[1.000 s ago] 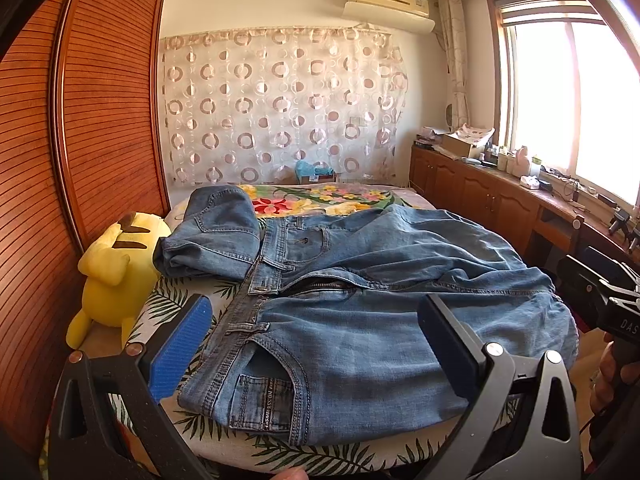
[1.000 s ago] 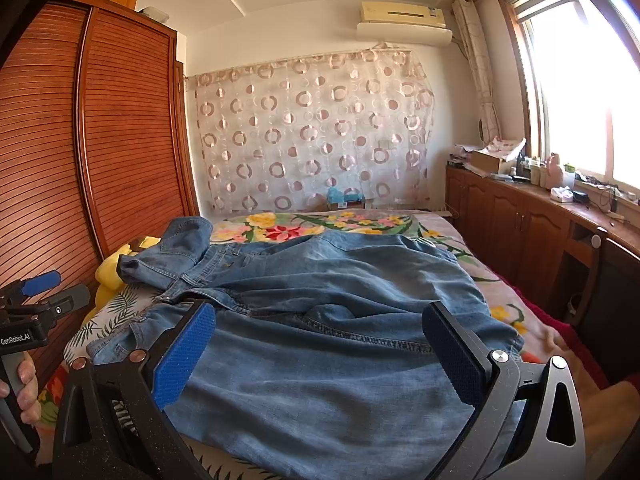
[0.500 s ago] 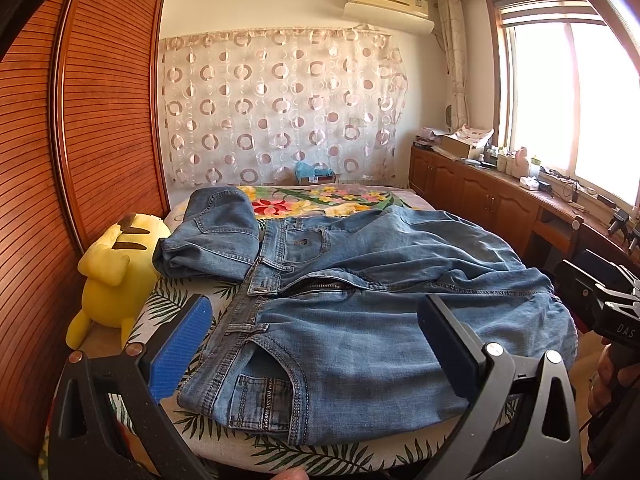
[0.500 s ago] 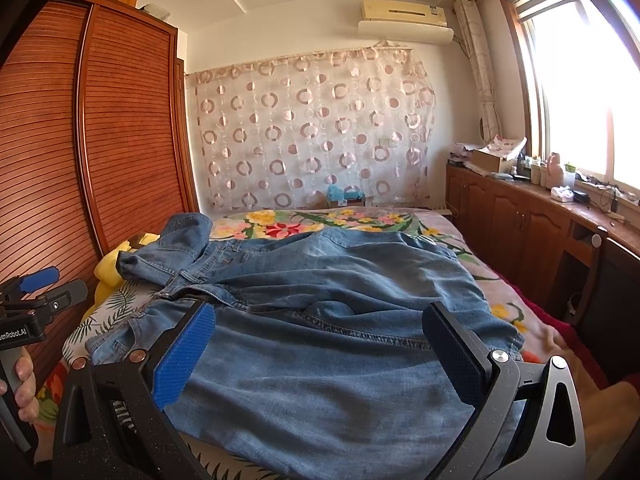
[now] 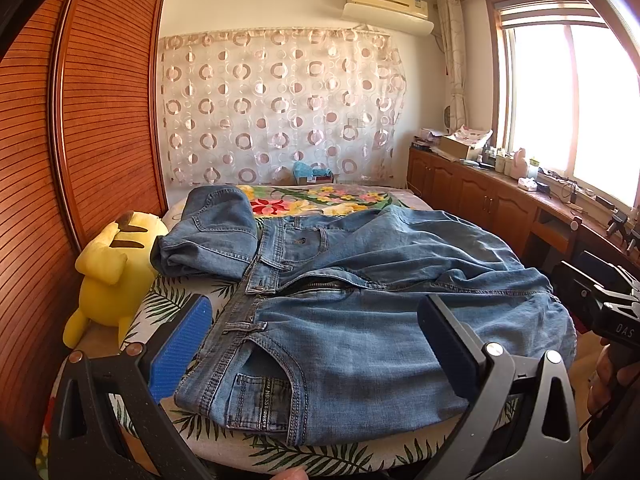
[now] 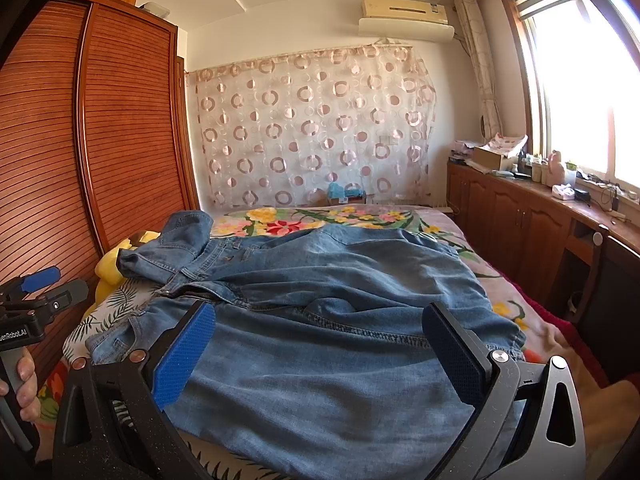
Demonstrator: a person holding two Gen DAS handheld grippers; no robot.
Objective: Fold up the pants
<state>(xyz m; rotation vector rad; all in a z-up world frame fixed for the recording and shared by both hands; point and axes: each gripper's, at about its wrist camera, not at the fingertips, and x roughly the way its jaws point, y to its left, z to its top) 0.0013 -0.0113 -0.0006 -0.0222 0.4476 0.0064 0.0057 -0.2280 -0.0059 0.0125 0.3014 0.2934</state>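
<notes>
A pair of blue denim pants lies spread across the near end of a bed, waistband to the left, one part bunched up at the far left. My left gripper hovers open over the waistband and front pocket, nothing between its fingers. My right gripper hovers open over the leg part of the pants, also holding nothing. Each gripper shows at the edge of the other's view, held by a hand.
A yellow plush toy lies between the bed's left edge and a slatted wooden wardrobe. The floral bedsheet runs to a curtained wall. Wooden cabinets with clutter line the right side under a bright window.
Both grippers stay open. The right wrist view has shifted slightly, while the left view and the pants are almost unchanged.
</notes>
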